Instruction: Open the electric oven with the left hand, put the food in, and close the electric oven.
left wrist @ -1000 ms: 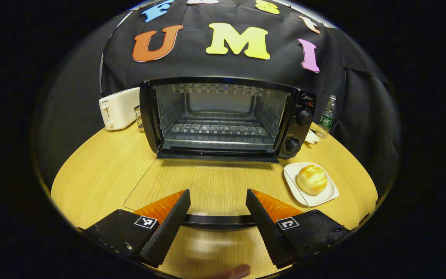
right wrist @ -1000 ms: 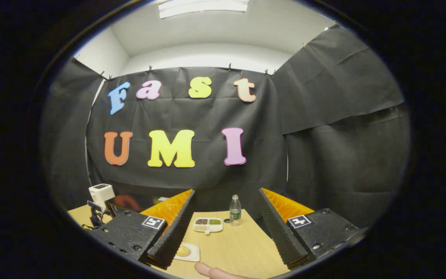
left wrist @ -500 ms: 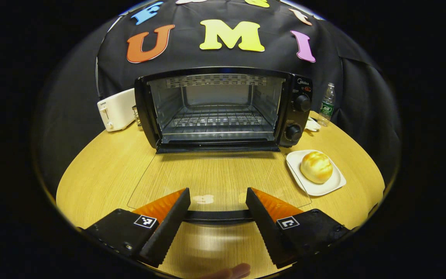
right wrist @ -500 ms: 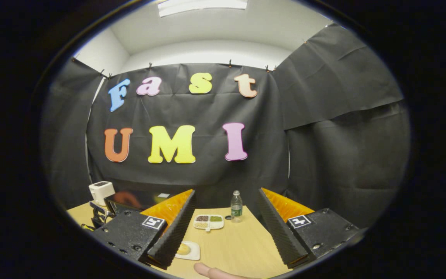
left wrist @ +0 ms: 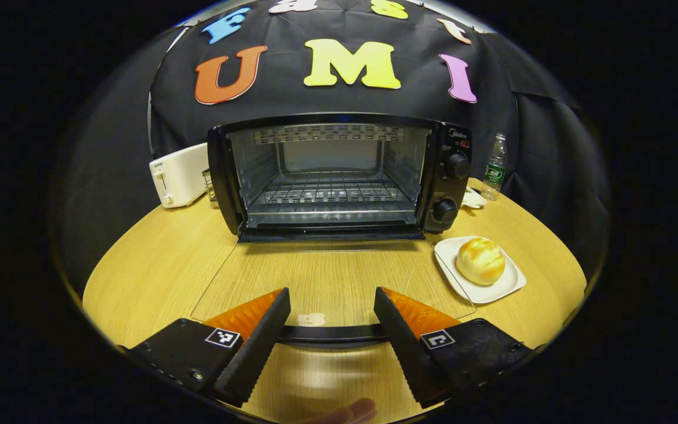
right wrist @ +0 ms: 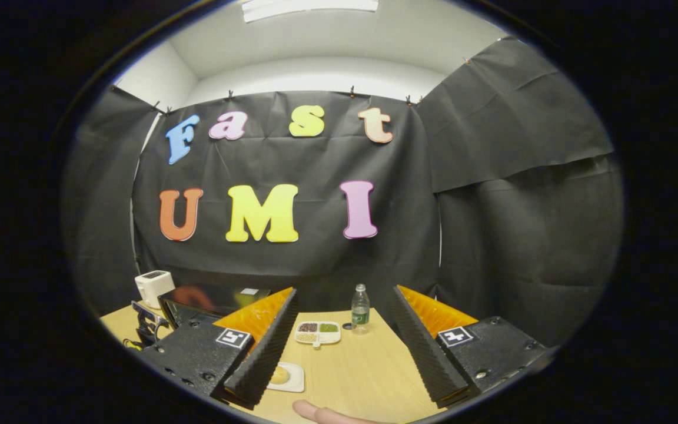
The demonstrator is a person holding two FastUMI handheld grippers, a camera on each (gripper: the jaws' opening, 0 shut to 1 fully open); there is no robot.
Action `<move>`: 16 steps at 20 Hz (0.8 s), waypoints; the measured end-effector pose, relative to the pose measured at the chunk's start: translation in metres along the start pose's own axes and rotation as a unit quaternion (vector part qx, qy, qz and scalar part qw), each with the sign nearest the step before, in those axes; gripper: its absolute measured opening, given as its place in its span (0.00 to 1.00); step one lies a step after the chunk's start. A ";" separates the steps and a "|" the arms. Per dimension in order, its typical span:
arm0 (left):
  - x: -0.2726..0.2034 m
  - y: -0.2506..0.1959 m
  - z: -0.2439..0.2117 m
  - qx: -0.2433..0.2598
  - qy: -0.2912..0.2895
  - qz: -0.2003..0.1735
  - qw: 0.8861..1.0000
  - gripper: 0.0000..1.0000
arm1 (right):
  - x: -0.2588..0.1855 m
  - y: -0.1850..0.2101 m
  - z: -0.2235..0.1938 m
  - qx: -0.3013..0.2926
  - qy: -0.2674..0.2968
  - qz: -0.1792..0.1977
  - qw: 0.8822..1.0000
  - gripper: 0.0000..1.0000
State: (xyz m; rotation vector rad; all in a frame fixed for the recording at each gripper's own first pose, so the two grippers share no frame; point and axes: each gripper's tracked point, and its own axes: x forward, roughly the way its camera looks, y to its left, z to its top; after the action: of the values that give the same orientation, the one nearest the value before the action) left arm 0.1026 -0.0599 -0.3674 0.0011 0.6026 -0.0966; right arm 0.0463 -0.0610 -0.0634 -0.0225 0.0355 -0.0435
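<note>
Looking along your left gripper (left wrist: 330, 309) in the left gripper view, you have the fingers spread wide, one on each side of the dark curved door handle (left wrist: 332, 334), with gaps between each finger and the bar; nothing is clamped. The glass oven door (left wrist: 333, 277) lies folded down flat over the round wooden table (left wrist: 150, 265), its hinge edge at the oven and its handle edge toward you, so the handle's long axis runs crosswise between your fingers. The black electric oven (left wrist: 339, 174) stands toward the far edge of the table, its open mouth facing you, the wire rack (left wrist: 330, 194) level inside and two round knobs (left wrist: 451, 188) stacked on its right panel. The golden round bun (left wrist: 480, 261) sits on a white square plate (left wrist: 507, 285) just right of the open door, near the table's right edge. A white toaster (left wrist: 180, 175) stands left of the oven, a clear water bottle (left wrist: 495, 168) behind its right side. A fingertip (left wrist: 356, 410) shows at the bottom.

In the right gripper view, your right gripper (right wrist: 342, 341) is also wide apart and holds nothing, tilted up toward the booth wall. Between its fingers the table (right wrist: 362, 377) carries the bun (right wrist: 280, 375) on its plate (right wrist: 295, 378), a white divided dish (right wrist: 317, 333) and the bottle (right wrist: 361, 309) near the far edge. The oven's top (right wrist: 209, 300) and the toaster (right wrist: 153, 287) lie to the left.
</note>
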 end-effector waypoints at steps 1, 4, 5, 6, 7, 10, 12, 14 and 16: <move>-0.002 0.005 0.002 0.002 0.001 0.004 1.000 0.95 | 0.000 0.001 0.000 -0.002 0.000 0.000 1.000 0.95; -0.017 0.016 0.023 -0.005 -0.021 0.015 1.000 0.96 | -0.001 0.007 -0.002 -0.006 0.001 -0.001 1.000 0.94; -0.024 0.020 0.031 -0.008 -0.031 0.018 0.999 0.96 | -0.001 0.008 -0.003 -0.007 0.003 -0.001 1.000 0.94; -0.034 0.024 0.040 -0.010 -0.040 0.020 0.999 0.96 | 0.000 0.010 -0.004 -0.008 0.004 -0.001 1.000 0.94; -0.043 0.028 0.050 -0.012 -0.050 0.025 0.998 0.96 | 0.000 0.013 -0.004 -0.008 0.005 0.000 1.000 0.94; -0.078 0.039 0.085 -0.013 -0.088 0.031 0.996 0.96 | 0.003 0.020 -0.014 -0.010 0.014 -0.002 1.000 0.94; -0.105 0.042 0.114 -0.009 -0.124 0.034 0.992 0.96 | 0.006 0.022 -0.025 -0.011 0.023 -0.002 1.000 0.94; -0.135 0.050 0.142 -0.004 -0.163 0.040 0.986 0.96 | 0.011 0.025 -0.037 -0.009 0.031 0.000 0.999 0.95; -0.167 0.055 0.168 -0.004 -0.196 0.041 0.980 0.95 | 0.020 0.026 -0.052 -0.011 0.041 0.000 0.999 0.94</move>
State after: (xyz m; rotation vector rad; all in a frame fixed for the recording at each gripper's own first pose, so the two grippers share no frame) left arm 0.0659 0.0048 -0.1358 0.0003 0.2075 -0.0124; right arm 0.0655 -0.0370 -0.1164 -0.0434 0.1181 -0.0439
